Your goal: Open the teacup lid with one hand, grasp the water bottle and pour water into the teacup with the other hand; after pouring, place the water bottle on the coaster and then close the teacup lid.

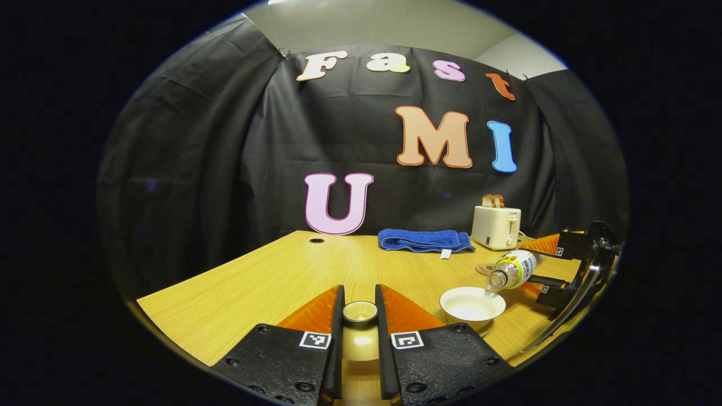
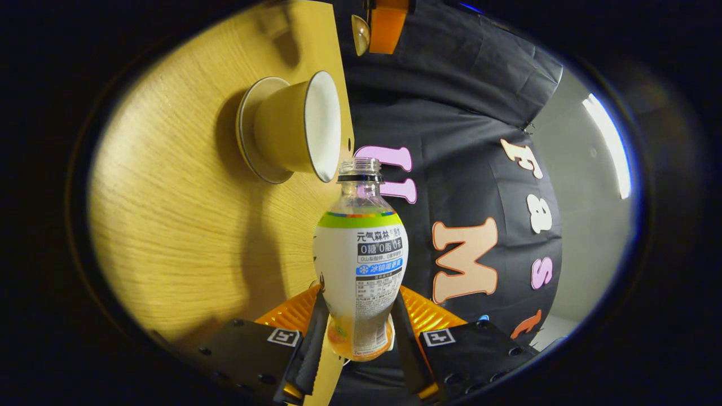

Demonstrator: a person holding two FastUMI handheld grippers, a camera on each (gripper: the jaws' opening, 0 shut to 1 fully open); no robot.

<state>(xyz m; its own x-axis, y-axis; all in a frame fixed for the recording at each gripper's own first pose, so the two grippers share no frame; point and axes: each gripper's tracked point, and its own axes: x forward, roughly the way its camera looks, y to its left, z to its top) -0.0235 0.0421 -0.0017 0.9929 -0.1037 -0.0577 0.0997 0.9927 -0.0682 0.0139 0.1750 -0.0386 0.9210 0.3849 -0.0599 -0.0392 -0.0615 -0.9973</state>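
Clear plastic water bottle with white label and green band, cap off, is clamped low on its body between both fingers of the right gripper; the jaws are closed to bottle width. In the right gripper view the bottle extends straight ahead of the fingers, its open neck just beside the rim of the tan ceramic teacup with white interior. In the left gripper view the bottle is seen tipped nearly horizontal, mouth down over the far right edge of the teacup, with the right gripper behind it at the right. Whether water is flowing cannot be told.

The teacup is uncovered and sits on a matching round saucer on the light wood-grain table, ahead and right of the left gripper.

The small round teacup lid is held between the left gripper's fingers, jaws narrowed onto it, raised above the tabletop. In the right gripper view that lid shows at the top edge, beyond the teacup.

Farther ahead of the left gripper: a round brown coaster just behind the bottle, partly hidden; a folded blue towel; a cream toaster with two bread slices to the towel's right, near the black cloth wall.
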